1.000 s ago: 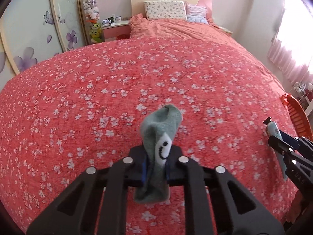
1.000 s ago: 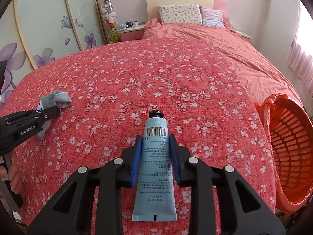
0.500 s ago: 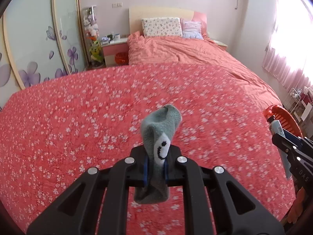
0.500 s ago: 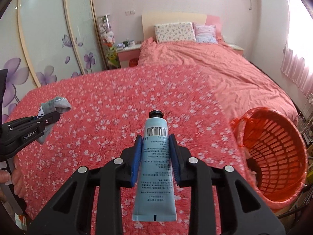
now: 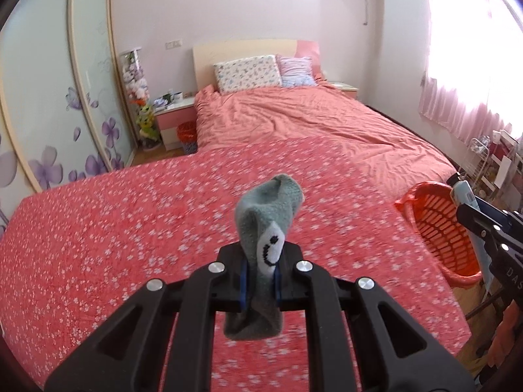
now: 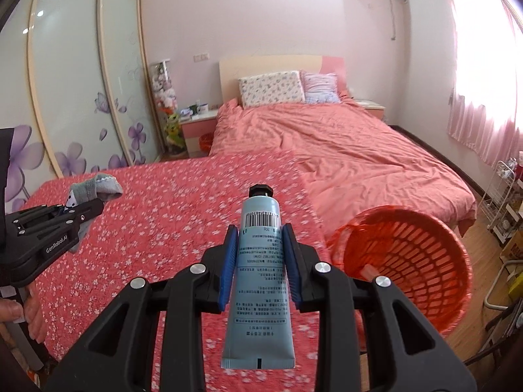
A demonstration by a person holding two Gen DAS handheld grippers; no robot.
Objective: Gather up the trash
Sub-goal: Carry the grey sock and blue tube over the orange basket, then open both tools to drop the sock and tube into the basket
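Both pickups look done: the left gripper [image 5: 260, 281] has its jaws clamped on a grey sock [image 5: 266, 225] at frame centre, the right gripper [image 6: 260, 263] pinches a blue tube [image 6: 259, 281] likewise, and neither is dropped into the orange basket [image 6: 454, 254] at lower right yet. The right wrist view shows the basket's open mouth and something pale inside. The left view catches only its rim at the right edge.

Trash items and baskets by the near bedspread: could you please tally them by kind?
Grey socks: 1, sock, clamped in the left tool.
Blue tubes: 1, tube, clamped in the right tool.
Orange baskets: 1, basket.
Total: 3.
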